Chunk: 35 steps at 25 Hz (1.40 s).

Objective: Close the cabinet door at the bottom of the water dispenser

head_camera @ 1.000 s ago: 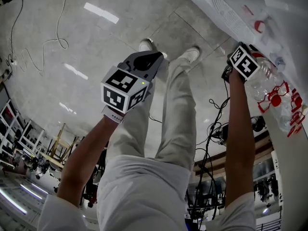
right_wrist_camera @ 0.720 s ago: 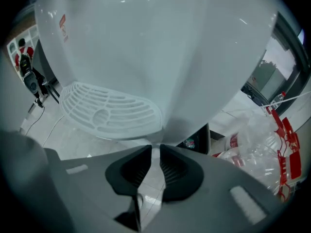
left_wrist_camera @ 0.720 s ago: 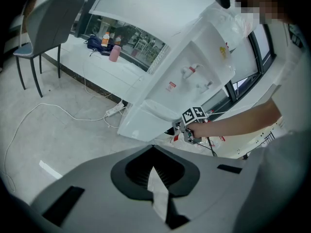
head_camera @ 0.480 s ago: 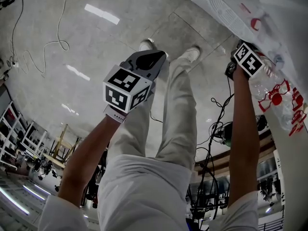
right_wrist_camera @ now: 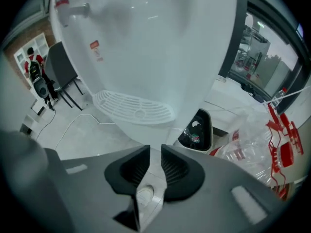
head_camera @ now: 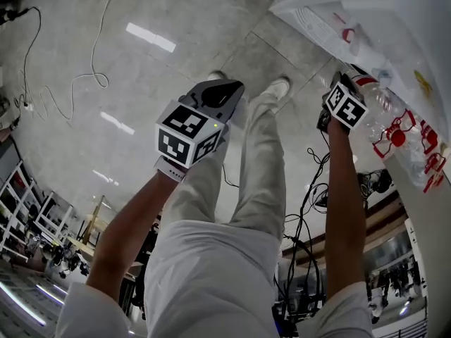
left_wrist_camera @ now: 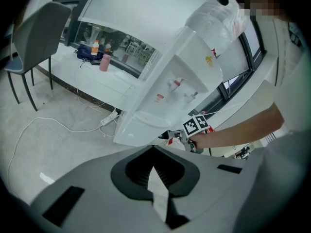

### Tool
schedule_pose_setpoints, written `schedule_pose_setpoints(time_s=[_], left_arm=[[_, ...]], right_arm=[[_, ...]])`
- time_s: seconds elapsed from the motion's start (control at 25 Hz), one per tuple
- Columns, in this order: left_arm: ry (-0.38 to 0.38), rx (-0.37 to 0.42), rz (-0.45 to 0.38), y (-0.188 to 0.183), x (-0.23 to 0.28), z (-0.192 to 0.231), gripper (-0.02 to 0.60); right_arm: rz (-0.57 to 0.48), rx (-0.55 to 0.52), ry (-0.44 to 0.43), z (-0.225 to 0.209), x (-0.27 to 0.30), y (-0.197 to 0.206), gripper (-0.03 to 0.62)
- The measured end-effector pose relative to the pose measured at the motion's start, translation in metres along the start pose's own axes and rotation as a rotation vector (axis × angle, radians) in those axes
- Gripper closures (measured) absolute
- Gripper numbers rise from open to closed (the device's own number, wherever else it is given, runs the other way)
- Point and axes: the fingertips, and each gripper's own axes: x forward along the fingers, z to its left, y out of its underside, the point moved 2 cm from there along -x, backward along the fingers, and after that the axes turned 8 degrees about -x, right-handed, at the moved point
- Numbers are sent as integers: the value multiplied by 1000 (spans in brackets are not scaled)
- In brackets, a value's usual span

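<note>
The white water dispenser (head_camera: 366, 20) fills the head view's top right. Its red and blue taps (left_wrist_camera: 176, 84) and ribbed drip tray (right_wrist_camera: 133, 108) show in the gripper views. Below the tray is a plain white front panel (left_wrist_camera: 138, 127), and no door stands out from it. My right gripper (head_camera: 344, 104) hangs close in front of that lower part. Its pads (right_wrist_camera: 154, 152) are a narrow gap apart with nothing between them. My left gripper (head_camera: 224, 86) is over the person's legs, away from the dispenser, with its jaws (left_wrist_camera: 154, 148) shut on nothing.
A clear plastic bag of bottles with red labels (right_wrist_camera: 272, 144) lies right of the dispenser, with a black bin (right_wrist_camera: 197, 130) beside it. A white cable (head_camera: 70, 62) and a power strip (left_wrist_camera: 109, 119) lie on the tiled floor. A grey chair (left_wrist_camera: 36, 38) stands further off.
Both hands have lifted a little. In the head view the right gripper has drawn slightly left, away from the bag. The left gripper keeps its pose.
</note>
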Motion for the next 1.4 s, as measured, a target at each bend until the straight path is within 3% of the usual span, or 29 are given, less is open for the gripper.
schedule_pose_setpoints(time_s=[0.28, 0.44, 0.68, 1.04, 1.4], left_arm=[[19, 50, -32, -25, -39, -19, 575], [40, 65, -55, -34, -66, -34, 575], [74, 87, -94, -45, -112, -64, 575], [102, 130, -158, -64, -181, -91, 575], [124, 170, -292, -96, -251, -118, 575]], right_arm=[[-81, -122, -77, 36, -55, -9, 580], [-126, -182, -130, 60, -91, -20, 583], [-207, -190, -200, 83, -156, -39, 583], [-364, -200, -211, 102, -267, -77, 583], [-533, -210, -210, 119, -380, -118, 583]])
